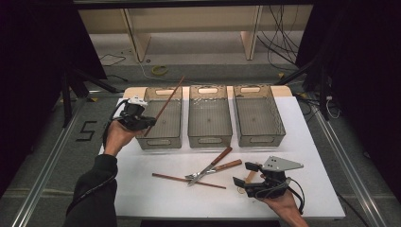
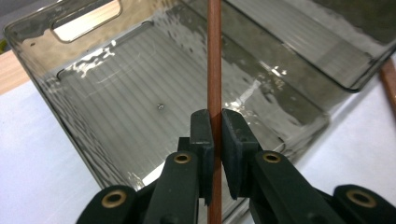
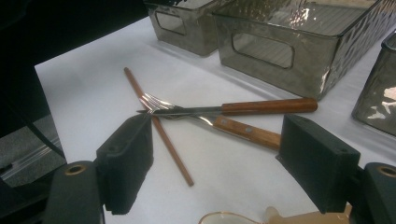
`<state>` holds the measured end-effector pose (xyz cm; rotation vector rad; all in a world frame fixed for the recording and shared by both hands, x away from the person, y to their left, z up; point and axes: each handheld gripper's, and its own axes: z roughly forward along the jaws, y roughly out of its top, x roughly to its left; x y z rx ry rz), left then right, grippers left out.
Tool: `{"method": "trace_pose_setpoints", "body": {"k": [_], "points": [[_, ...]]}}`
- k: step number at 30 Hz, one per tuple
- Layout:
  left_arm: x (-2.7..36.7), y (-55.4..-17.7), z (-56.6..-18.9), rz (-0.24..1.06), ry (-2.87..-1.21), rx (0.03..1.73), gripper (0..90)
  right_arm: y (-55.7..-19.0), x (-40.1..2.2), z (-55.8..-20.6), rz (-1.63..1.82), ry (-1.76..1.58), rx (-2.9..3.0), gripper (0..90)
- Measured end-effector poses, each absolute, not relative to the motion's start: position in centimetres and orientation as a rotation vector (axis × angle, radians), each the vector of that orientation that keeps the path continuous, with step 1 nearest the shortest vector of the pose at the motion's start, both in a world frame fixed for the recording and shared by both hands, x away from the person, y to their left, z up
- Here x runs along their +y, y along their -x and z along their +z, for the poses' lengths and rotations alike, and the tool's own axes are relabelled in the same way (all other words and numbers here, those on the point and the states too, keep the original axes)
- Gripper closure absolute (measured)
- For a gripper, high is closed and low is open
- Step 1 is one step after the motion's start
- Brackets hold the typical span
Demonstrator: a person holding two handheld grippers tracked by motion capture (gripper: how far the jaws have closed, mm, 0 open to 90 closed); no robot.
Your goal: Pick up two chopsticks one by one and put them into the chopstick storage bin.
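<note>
Clamped between the pads of the left gripper [image 2: 215, 140] is a reddish-brown chopstick [image 2: 214, 60], which runs straight up the middle of the left gripper view and passes down between the two black jaws. In the high view the left gripper [image 1: 146, 124] is seen at centre left, and the chopstick [image 1: 165, 105] slants from it toward the upper right, across the left bin [image 1: 162, 141] of three smoky translucent bins standing in a row at the centre of a white table [image 1: 142, 194]. The left bin [image 2: 70, 116] is seen beneath the chopstick in the left gripper view, with a handle cutout at the upper left of the frame. The middle bin [image 1: 210, 139] and the right bin [image 1: 260, 138] are set just beside one another. The right gripper [image 1: 242, 184] is held at the lower right of the high view, and in the right gripper view its jaws are spread wide with nothing between them. Below the bins, a second chopstick [image 1: 188, 180] is laid flat on the table, crossed by a wooden-handled fork [image 3: 233, 129] and a wooden-handled knife [image 3: 243, 108]. At the bottom edge of the right gripper view, a pale rim and a tan piece are partly seen, too cut off to identify.
</note>
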<state>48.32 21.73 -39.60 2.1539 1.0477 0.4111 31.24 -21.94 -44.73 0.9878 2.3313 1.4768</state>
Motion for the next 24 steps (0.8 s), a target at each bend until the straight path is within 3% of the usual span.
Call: {"method": "trace_pose_setpoints", "body": {"k": [24], "points": [[22.0,-49.6,-42.0,0.373,-2.143,1.179,82.4,-31.3,-22.0,-44.8,1.483,-0.993,2.330,27.0]]}}
